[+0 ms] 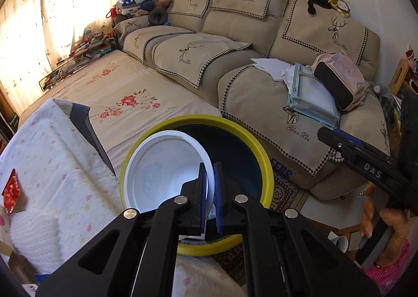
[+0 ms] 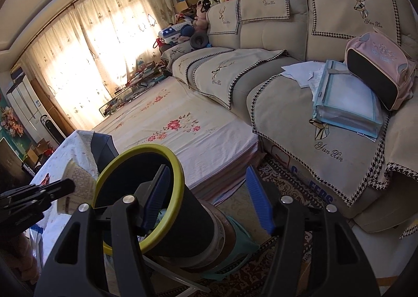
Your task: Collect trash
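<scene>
My left gripper [image 1: 210, 169] is shut on the rim of a white paper bowl [image 1: 156, 171], which tilts over the mouth of a dark bin with a yellow rim [image 1: 235, 124]. In the right wrist view the same bowl [image 2: 78, 187] hangs at the bin's left edge, with the left gripper [image 2: 69, 184] coming in from the left. My right gripper [image 2: 206, 197] is open around the bin's rim [image 2: 177, 174]: one blue pad reaches into the mouth and the other stands clear of the wall. It also shows in the left wrist view as the right gripper [image 1: 329, 135], held by a hand [image 1: 392, 221]. A red wrapper [image 1: 11, 192] lies on the tablecloth.
The bin rests on a green stool [image 2: 243, 242] over a patterned carpet [image 2: 287, 187]. A table with a white cloth [image 1: 52, 166] is on the left, and a floral-covered mattress [image 1: 125, 88] lies behind. The beige sofa [image 1: 235, 23] carries a pink backpack [image 1: 339, 80], blue folders [image 1: 311, 104] and papers.
</scene>
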Action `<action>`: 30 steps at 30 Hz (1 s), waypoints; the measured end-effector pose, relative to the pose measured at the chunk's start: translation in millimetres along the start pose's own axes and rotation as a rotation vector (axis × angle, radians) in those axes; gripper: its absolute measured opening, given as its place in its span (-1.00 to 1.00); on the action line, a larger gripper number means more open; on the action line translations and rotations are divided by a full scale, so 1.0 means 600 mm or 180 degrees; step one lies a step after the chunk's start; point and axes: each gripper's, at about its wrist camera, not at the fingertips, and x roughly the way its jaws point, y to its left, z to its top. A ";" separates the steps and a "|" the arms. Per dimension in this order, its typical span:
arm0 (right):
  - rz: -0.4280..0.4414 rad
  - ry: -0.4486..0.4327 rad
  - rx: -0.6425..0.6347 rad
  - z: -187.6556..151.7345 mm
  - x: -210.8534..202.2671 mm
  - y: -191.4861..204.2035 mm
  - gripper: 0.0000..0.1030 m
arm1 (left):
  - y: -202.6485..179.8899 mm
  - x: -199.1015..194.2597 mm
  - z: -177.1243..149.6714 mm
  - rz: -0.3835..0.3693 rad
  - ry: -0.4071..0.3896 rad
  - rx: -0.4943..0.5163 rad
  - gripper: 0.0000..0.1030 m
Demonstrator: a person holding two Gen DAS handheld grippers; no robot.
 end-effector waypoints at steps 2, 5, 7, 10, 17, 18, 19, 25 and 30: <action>-0.0002 0.0025 0.0001 -0.002 0.003 -0.001 0.13 | -0.001 0.020 0.003 0.0019 0.0040 -0.0026 -0.86; -0.0001 0.0040 -0.0006 -0.004 0.005 -0.001 0.16 | 0.002 0.039 0.003 0.0136 0.0047 -0.0063 -0.47; 0.0006 0.0049 -0.0014 -0.004 0.005 0.001 0.16 | 0.007 0.044 0.005 0.0162 0.0047 -0.0139 0.07; 0.0022 0.0057 -0.0043 -0.006 0.003 0.006 0.18 | 0.012 0.026 -0.001 0.0135 0.0003 -0.0201 0.10; 0.0097 0.0098 -0.0174 -0.015 -0.006 0.039 0.21 | 0.039 -0.115 -0.059 0.0126 -0.0357 -0.0379 0.40; 0.0117 0.0103 -0.0200 -0.017 -0.008 0.045 0.21 | 0.046 -0.141 -0.073 0.0144 -0.0402 -0.0420 0.47; 0.0138 0.0108 -0.0232 -0.020 -0.009 0.054 0.22 | 0.052 -0.160 -0.085 0.0164 -0.0434 -0.0452 0.56; 0.0294 0.0169 -0.0464 -0.039 -0.019 0.117 0.24 | 0.117 -0.289 -0.189 0.0414 -0.0615 -0.0790 0.72; 0.0510 0.0251 -0.0762 -0.066 -0.025 0.204 0.26 | 0.183 -0.393 -0.290 0.0805 -0.0792 -0.1157 0.77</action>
